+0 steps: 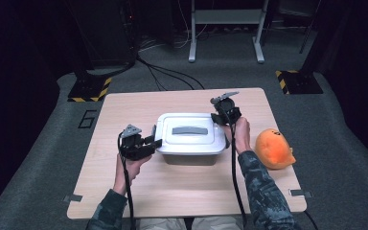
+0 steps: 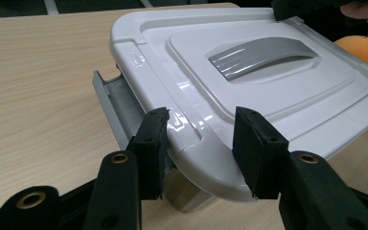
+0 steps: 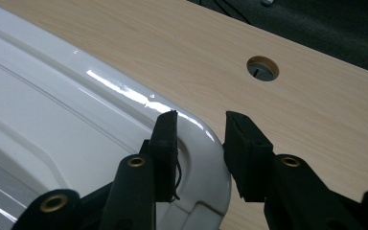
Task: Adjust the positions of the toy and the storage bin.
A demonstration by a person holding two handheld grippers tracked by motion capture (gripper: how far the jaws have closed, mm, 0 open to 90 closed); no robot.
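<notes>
Left tool (image 2: 199, 143) spread, straddling white lid (image 2: 249, 81) corner; right tool (image 3: 199, 143) likewise spread.

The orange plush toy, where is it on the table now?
In the high view the orange plush toy lies near the table's right edge, just right of the person's right forearm and apart from the white lidded box.

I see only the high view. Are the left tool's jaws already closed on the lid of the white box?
Observer: No. In the left gripper view the left tool is open, with the lid's corner rim between its jaws.
Operator: And the other one?
Observer: The right tool is open too: one jaw above the lid, the other past its rim, over the table.
Operator: Is that left side locked?
Observer: The grey latch there stands away from the lid; it looks released.
</notes>
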